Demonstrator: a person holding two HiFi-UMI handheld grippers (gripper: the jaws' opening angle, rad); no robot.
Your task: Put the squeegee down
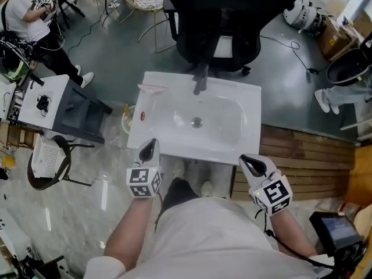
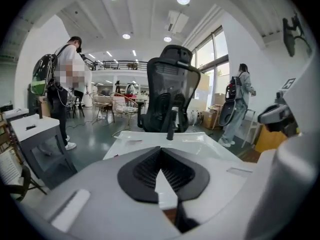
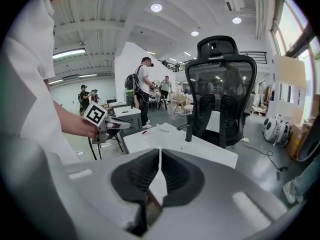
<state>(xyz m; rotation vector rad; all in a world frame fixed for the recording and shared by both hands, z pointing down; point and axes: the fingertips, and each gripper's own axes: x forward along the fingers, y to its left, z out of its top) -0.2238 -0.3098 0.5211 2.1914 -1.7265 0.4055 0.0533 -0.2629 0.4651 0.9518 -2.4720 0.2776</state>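
Note:
The squeegee (image 1: 152, 88), thin and pale, lies flat on the back left corner of the white sink (image 1: 174, 144), with no gripper on it. It also shows in the left gripper view as the squeegee (image 2: 127, 140). A black faucet (image 1: 200, 77) stands at the sink's back edge, and a small red spot (image 1: 142, 115) sits on the left rim. My left gripper (image 1: 152, 142) hovers at the sink's front left edge, jaws shut and empty. At the front right corner my right gripper (image 1: 244, 158) is also shut and empty. Each gripper view shows its pads pressed together with nothing between them.
A black office chair (image 1: 221, 22) stands right behind the sink. A grey cabinet (image 1: 70, 106) and a round stool (image 1: 46, 164) are to the left. Wooden decking (image 1: 302, 156) lies to the right. A person (image 1: 26, 10) stands at the far left. Cables cross the floor.

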